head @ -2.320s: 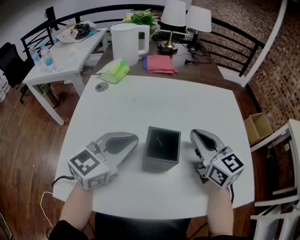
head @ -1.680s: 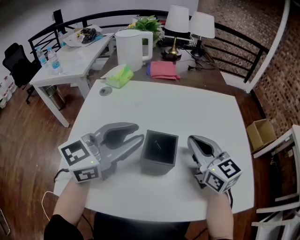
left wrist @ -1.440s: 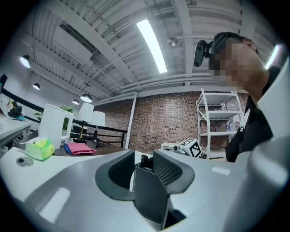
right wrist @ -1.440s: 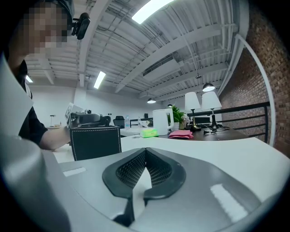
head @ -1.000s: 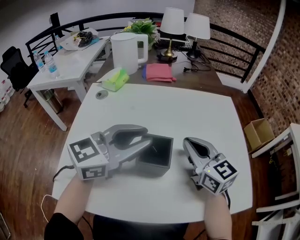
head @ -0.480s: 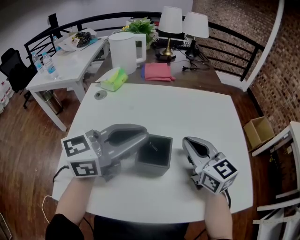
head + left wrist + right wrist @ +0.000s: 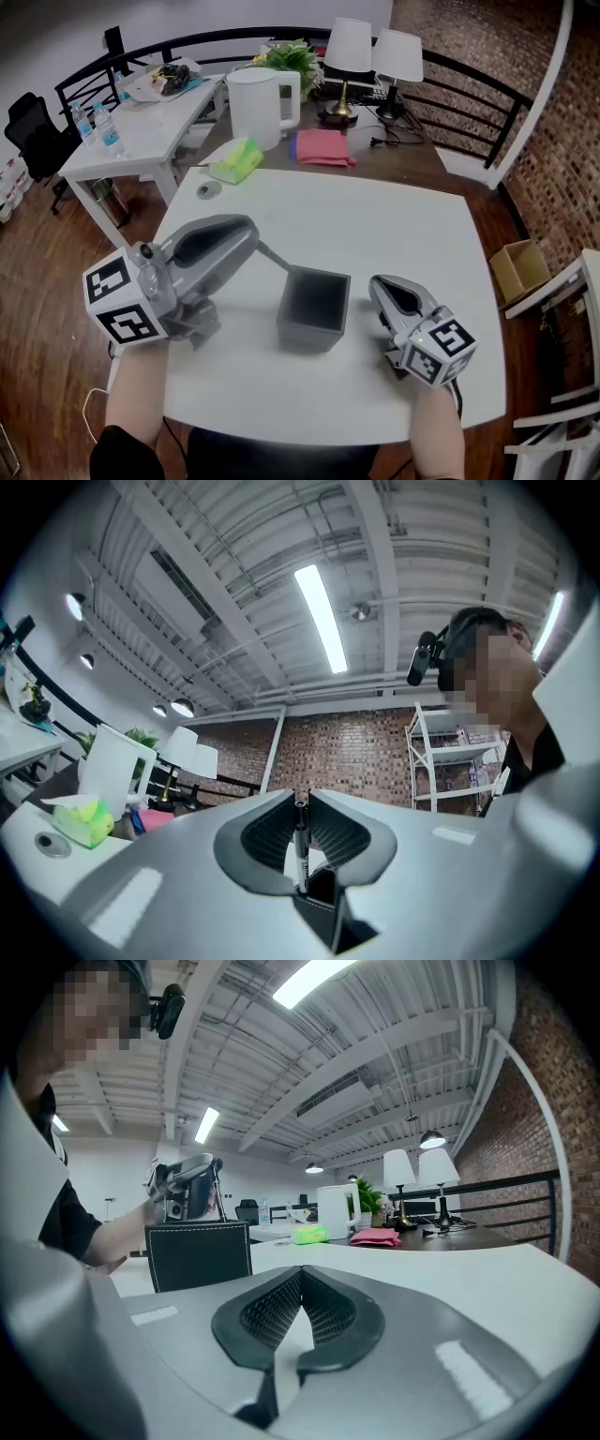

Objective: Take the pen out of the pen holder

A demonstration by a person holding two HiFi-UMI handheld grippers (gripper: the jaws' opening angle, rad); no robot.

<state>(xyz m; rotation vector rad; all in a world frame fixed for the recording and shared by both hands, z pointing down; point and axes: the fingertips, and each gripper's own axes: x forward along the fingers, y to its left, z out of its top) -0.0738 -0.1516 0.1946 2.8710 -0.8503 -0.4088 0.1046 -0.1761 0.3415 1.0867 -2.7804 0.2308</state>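
Head view: we see our left gripper (image 7: 251, 240) held up over the left part of the white table (image 7: 394, 216), its jaws pinched on a thin pen (image 7: 272, 256). The pen slants down to the right toward the near left corner of the dark square pen holder (image 7: 314, 307). We cannot tell whether its lower end is clear of the rim. Our right gripper (image 7: 382, 287) lies low just to the right of the holder.

Left gripper view: the jaws of the left gripper (image 7: 300, 801) are clamped on the pen (image 7: 300, 841), which stands upright between the ribbed pads, with the holder's opening (image 7: 323, 892) below it.

Right gripper view: the jaws of the right gripper (image 7: 300, 1271) meet at the tips with nothing between them. The pen holder (image 7: 199, 1252) stands on the table beyond them to the left.
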